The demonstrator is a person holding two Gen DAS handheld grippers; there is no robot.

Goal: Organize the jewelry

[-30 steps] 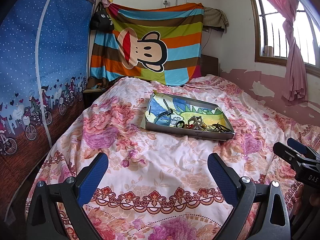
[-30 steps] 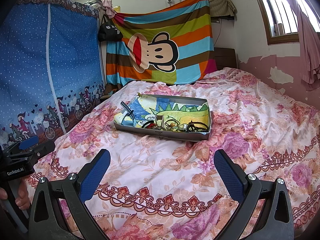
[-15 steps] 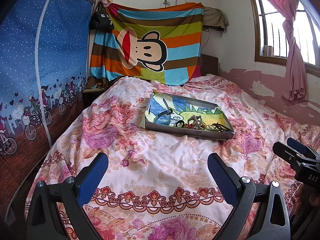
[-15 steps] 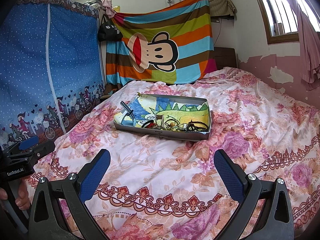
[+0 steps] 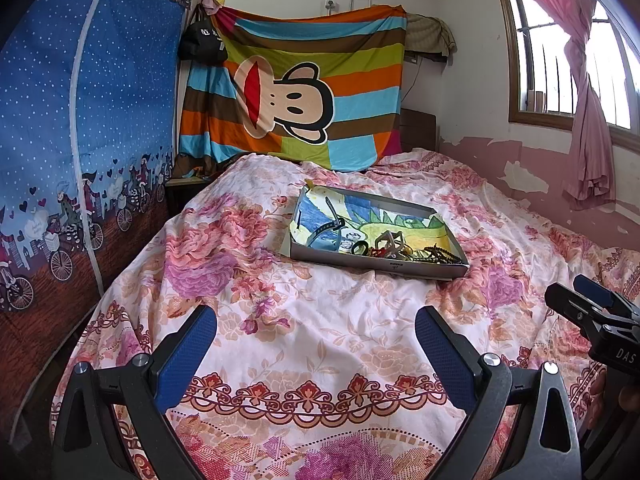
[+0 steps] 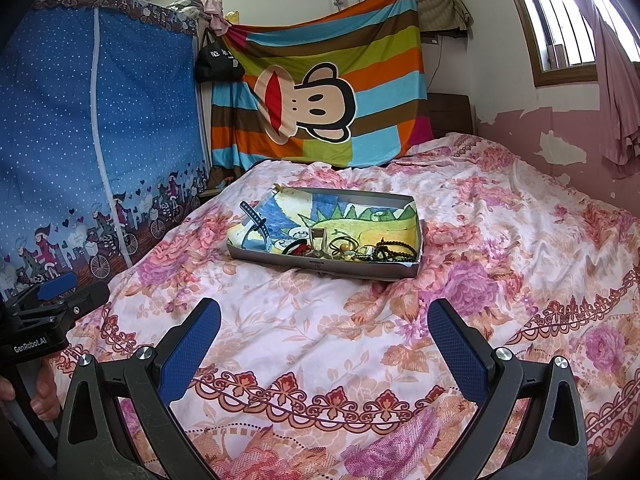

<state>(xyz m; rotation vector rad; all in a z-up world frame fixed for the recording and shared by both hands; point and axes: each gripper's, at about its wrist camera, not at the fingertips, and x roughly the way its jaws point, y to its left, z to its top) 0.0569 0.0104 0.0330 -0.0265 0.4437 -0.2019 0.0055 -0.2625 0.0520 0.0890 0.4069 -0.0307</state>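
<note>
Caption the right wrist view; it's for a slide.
Open right gripper above floral bedspread, facing a tray of jewelry.

Floral bedspread (image 5: 320, 320), striped monkey blanket (image 5: 296, 96) (hung on wall), barred window (image 5: 560, 52) — daylight

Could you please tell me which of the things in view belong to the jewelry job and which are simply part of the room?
Part of the job:
- tray on the bed
- watch strap in it
- dark bead string
- black ring
- left gripper and right gripper, jaws open

Just there:
- floral bedspread
- monkey blanket
- blue wardrobe cover
- pink curtain
</note>
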